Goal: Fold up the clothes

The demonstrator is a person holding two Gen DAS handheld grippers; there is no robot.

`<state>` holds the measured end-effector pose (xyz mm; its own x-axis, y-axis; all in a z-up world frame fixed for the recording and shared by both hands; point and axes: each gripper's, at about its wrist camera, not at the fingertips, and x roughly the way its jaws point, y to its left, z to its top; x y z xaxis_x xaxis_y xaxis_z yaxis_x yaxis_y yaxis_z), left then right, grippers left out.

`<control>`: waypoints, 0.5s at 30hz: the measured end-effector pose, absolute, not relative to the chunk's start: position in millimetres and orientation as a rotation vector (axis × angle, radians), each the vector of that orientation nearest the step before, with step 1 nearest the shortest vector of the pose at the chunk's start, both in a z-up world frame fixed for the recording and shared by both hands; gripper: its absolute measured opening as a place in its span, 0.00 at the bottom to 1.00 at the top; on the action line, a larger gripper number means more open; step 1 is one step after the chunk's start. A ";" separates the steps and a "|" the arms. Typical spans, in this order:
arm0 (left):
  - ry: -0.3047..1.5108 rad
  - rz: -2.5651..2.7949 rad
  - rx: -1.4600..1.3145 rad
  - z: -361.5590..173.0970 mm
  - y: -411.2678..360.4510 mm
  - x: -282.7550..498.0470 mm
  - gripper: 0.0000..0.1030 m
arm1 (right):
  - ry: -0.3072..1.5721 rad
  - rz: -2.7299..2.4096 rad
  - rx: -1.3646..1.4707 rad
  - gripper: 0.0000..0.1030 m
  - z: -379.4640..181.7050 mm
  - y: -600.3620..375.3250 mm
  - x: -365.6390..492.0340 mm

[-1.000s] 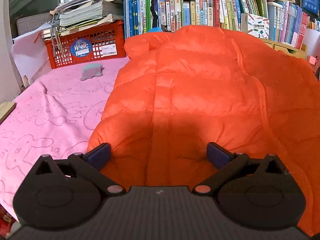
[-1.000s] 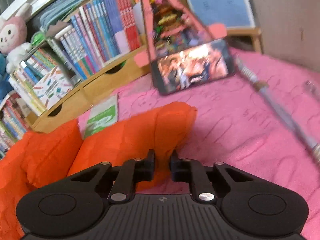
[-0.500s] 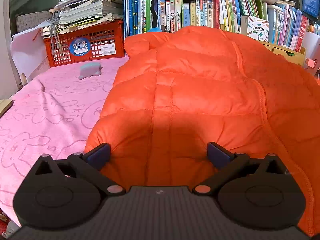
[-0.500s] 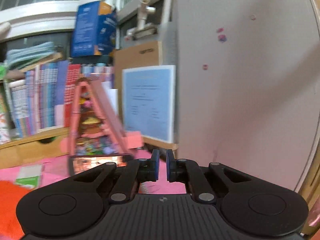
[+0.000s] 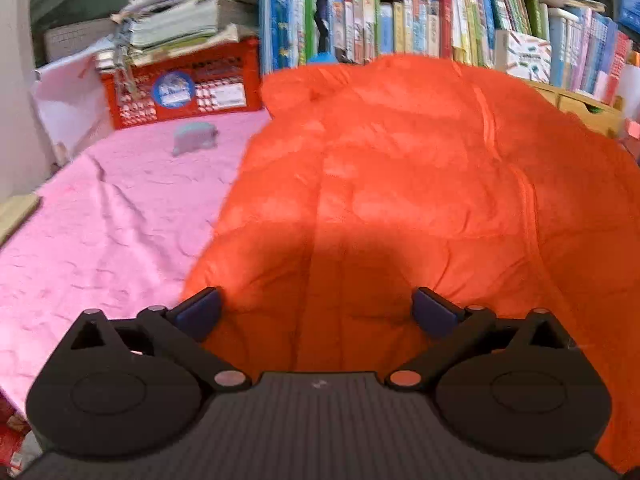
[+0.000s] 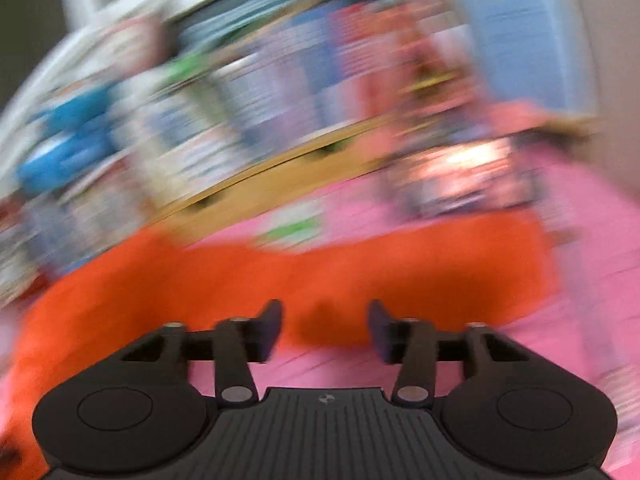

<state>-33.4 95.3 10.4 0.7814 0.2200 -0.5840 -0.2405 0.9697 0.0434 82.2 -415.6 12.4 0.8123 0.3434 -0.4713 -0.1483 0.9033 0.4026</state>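
An orange puffer jacket (image 5: 400, 184) lies spread on a pink cloth (image 5: 100, 232), filling the middle and right of the left wrist view. My left gripper (image 5: 316, 312) stands wide open just over the jacket's near hem, nothing between its fingers. The right wrist view is badly blurred by motion. There an orange sleeve (image 6: 320, 276) stretches across the pink cloth (image 6: 580, 320). My right gripper (image 6: 325, 330) is open, its fingers apart just in front of the sleeve's near edge, not touching it as far as I can tell.
A red crate (image 5: 184, 88) with stacked papers stands at the back left, with a small grey-blue object (image 5: 196, 140) in front of it. Bookshelves (image 5: 440, 24) line the back. A wooden drawer unit (image 6: 280, 184) and a pink stand (image 6: 452, 168) sit behind the sleeve.
The right gripper, shut and pointing up at the wall half a second ago, has swung back down over the sleeve and opened. The left gripper has stayed open over the hem.
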 end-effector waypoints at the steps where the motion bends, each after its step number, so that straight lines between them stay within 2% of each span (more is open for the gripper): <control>1: 0.608 0.249 -0.032 17.2 95.6 -35.8 0.99 | 0.581 0.357 0.352 0.54 11.6 -402.7 77.8; 4: 0.558 0.255 -0.020 30.9 99.8 -41.0 1.00 | 0.614 0.532 0.301 0.60 9.9 -365.5 63.5; 7: 0.556 0.261 -0.045 31.5 114.0 -36.4 1.00 | 0.647 0.633 0.251 0.75 5.0 -336.9 54.2; 15: 0.616 0.226 -0.369 20.3 177.5 12.6 1.00 | 0.699 0.639 0.283 0.76 -2.9 -292.4 96.5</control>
<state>12.6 177.5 20.3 0.7948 0.0963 -0.5991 -0.3133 0.9107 -0.2692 96.5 -292.4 -2.9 0.5870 0.6312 -0.5070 -0.4488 0.7749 0.4451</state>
